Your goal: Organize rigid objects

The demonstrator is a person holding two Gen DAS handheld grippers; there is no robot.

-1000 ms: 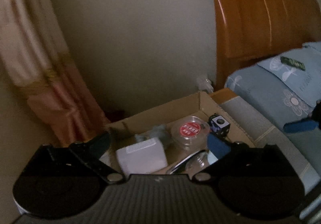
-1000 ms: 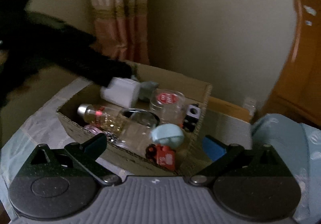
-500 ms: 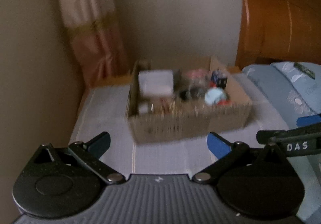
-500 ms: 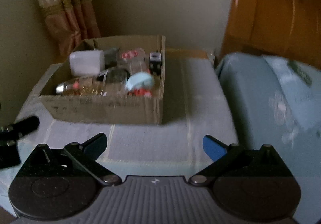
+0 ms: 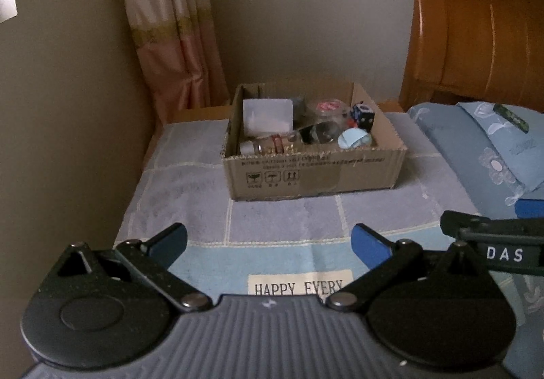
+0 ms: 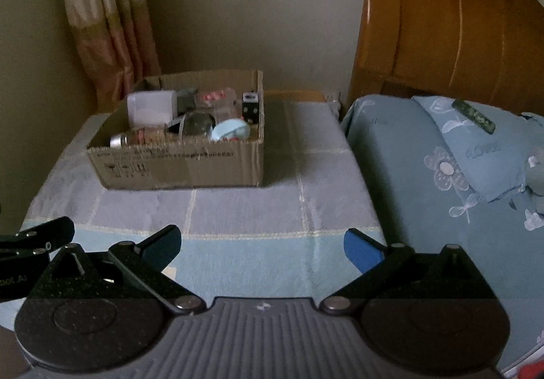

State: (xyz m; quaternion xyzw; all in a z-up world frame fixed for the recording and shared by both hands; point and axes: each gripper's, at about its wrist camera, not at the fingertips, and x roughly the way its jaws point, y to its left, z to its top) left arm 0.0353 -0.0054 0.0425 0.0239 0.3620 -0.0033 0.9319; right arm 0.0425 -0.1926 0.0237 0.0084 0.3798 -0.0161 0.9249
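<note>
A cardboard box (image 5: 316, 171) (image 6: 176, 168) stands on the cloth-covered surface ahead of both grippers. In it lie a white square container (image 5: 267, 114) (image 6: 151, 107), a glass bottle with a silver cap (image 5: 261, 146) (image 6: 139, 137), a clear jar with a red label (image 5: 326, 107), a pale blue round thing (image 5: 355, 137) (image 6: 231, 131) and a black-and-white cube (image 5: 363, 115) (image 6: 251, 103). My left gripper (image 5: 268, 243) is open and empty, well short of the box. My right gripper (image 6: 261, 244) is open and empty too.
A checked blue cloth (image 5: 289, 219) with a "HAPPY EVERY" label covers the surface. A bed with a blue pillow (image 6: 476, 144) and a wooden headboard (image 5: 476, 39) is at the right. A curtain (image 5: 170, 22) hangs at the back left. The right gripper's arm shows at the left wrist view's right edge (image 5: 493, 243).
Both grippers have pulled back from over the box to well in front of it. The white container that the left gripper was at now lies in the box.
</note>
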